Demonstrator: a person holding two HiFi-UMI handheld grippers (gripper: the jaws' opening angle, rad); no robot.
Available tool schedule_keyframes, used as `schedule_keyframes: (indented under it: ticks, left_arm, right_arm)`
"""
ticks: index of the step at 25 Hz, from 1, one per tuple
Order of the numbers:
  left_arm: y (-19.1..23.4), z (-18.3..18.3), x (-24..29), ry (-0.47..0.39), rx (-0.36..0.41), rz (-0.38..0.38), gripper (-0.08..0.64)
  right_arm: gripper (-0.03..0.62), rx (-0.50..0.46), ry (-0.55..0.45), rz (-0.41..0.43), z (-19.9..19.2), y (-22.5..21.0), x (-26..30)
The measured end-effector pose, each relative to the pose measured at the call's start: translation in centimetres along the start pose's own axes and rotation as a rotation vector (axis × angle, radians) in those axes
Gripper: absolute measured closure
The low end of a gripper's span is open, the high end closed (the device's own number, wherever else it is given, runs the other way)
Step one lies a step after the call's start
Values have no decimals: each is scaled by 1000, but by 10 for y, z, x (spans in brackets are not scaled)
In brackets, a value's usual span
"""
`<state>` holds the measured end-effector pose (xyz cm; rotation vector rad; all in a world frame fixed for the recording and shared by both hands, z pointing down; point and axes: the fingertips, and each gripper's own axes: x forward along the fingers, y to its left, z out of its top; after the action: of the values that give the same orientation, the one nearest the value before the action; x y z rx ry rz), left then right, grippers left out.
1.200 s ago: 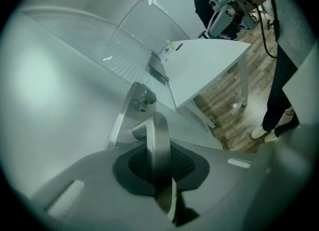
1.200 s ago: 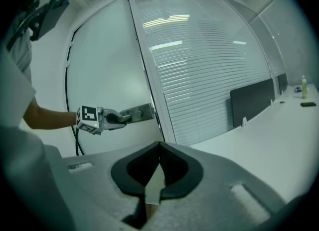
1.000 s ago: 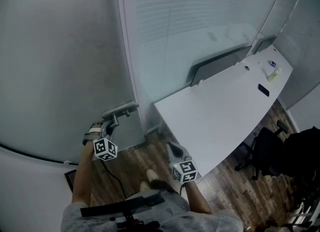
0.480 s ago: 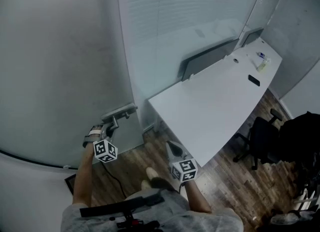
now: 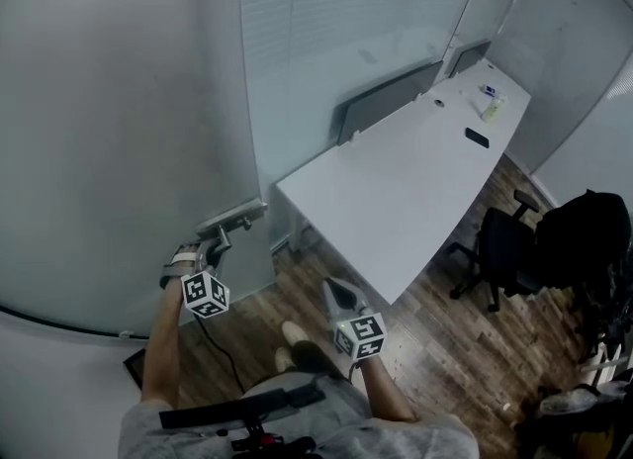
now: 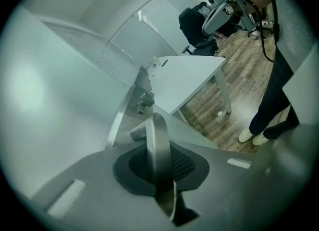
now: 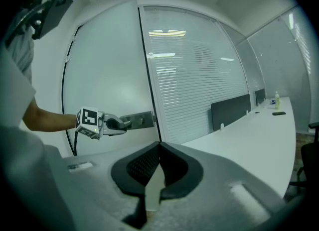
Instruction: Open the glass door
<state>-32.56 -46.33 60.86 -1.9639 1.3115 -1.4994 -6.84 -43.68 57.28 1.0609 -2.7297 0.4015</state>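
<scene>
At the left side of the room, the frosted glass door (image 5: 109, 131) stands upright. Its metal lever handle (image 5: 237, 216) is mounted close to the door's right edge and lies roughly level.

1. Left gripper (image 5: 220, 239): clamped on the lever handle. In the left gripper view, the flat steel bar runs between the 2 jaws, and both ribbed pads (image 6: 183, 164) press against it. The person's left forearm reaches up to the handle from below.

2. Right gripper (image 5: 336, 294): hangs free above the wood floor (image 5: 445, 338), well apart from the door and near the corner of the white desk (image 5: 396, 190). In the right gripper view, its 2 jaws are pressed together tip to tip, with nothing between them. That view looks toward the door, with the left gripper on the handle at its left.

3. Surroundings: a glass wall with horizontal blinds (image 5: 326, 22) adjoins the door on the right. The white desk runs along this wall, with a gray partition screen (image 5: 381, 101) standing on its far edge. A dark phone (image 5: 477, 137) and a small bottle (image 5: 492, 109) lie near the desk's far end. A black office chair (image 5: 499, 249) stands on the floor beside the desk, and a dark bag (image 5: 588, 239) sits just beyond the chair.
</scene>
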Motion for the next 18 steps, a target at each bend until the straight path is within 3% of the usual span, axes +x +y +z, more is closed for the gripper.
schedule_keyframes:
  ticks: [18]
  left_arm:
    - [-47, 24, -27, -58, 47, -35, 526]
  right_arm:
    - [591, 12, -37, -125, -24, -6, -77]
